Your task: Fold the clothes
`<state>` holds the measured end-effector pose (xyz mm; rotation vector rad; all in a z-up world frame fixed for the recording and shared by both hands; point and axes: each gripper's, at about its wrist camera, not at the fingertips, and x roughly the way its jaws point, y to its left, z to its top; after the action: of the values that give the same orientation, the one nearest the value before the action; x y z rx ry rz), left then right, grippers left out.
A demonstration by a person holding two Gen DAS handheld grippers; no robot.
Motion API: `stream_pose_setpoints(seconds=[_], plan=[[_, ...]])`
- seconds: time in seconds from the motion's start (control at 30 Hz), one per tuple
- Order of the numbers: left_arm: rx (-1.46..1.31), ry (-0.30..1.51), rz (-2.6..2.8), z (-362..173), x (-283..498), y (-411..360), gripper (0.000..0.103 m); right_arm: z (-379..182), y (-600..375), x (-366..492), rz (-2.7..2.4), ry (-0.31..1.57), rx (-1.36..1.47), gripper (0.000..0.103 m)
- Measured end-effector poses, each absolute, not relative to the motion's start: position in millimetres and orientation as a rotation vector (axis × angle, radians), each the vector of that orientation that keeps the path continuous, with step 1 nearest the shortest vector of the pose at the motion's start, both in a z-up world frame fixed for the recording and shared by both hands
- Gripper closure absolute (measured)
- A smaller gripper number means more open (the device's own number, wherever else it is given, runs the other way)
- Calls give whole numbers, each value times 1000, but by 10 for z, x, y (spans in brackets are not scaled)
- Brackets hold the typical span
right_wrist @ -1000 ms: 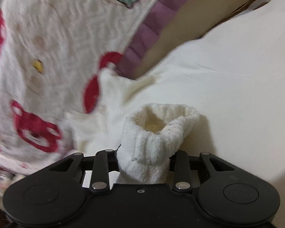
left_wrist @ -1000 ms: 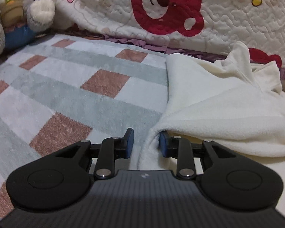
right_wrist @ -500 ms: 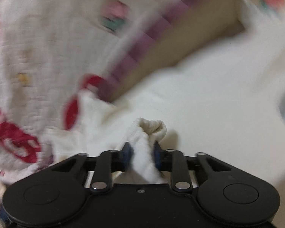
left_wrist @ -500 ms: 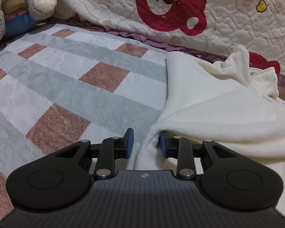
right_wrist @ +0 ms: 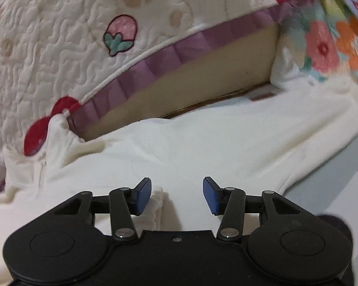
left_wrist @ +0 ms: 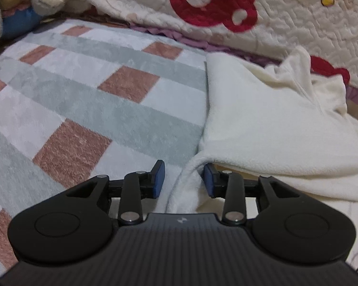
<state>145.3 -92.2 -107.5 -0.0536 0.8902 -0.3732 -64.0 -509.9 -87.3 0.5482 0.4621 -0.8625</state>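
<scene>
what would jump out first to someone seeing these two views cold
The big cream fleece garment spread on the checked rug draws the eye, with the open left gripper straddling its near edge. Behind it hangs a quilted cover with a bold red bear print. In the right wrist view the right gripper is open above the same garment, a ribbed cuff lying loose beside its left finger.
</scene>
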Motion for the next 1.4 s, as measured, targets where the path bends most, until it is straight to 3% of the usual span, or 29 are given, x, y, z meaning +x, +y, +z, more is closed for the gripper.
stream_pose_setpoints(seconds=[0.17, 0.27, 0.6, 0.73, 0.87, 0.97, 1.03, 1.17, 1.3, 1.4], plan=[[-130, 982, -501, -773, 1415, -910, 52, -791, -5236, -861, -852, 318, 729, 51], [-138, 956, -593, -682, 1345, -1024, 51, -708, -5095, -748, -802, 324, 649, 49], [-150, 866, -692, -1094, 1275, -1370, 51, -922, -4199, 63, -439, 665, 206, 47], [-171, 859, -679, -1111, 1288, -1347, 51, -1034, -4256, 62, -420, 656, 220, 39], [-139, 855, -676, -1085, 1282, -1389, 51, -915, -4457, 167, -335, 742, 268, 38], [-74, 832, -684, -1096, 1223, -1406, 51, -827, -4691, 329, -227, 910, 315, 38], [-2, 815, -680, -1094, 1182, -1464, 51, -633, -4702, 432, -137, 1121, 162, 46], [84, 802, -664, -1050, 1114, -1532, 51, 134, -4598, 146, -61, 1321, -292, 42], [85, 794, -665, -1033, 1066, -1504, 49, 716, -4788, -361, -54, 1225, -266, 41], [94, 781, -666, -1043, 1026, -1507, 49, 675, -4985, -648, -66, 1120, -91, 42]])
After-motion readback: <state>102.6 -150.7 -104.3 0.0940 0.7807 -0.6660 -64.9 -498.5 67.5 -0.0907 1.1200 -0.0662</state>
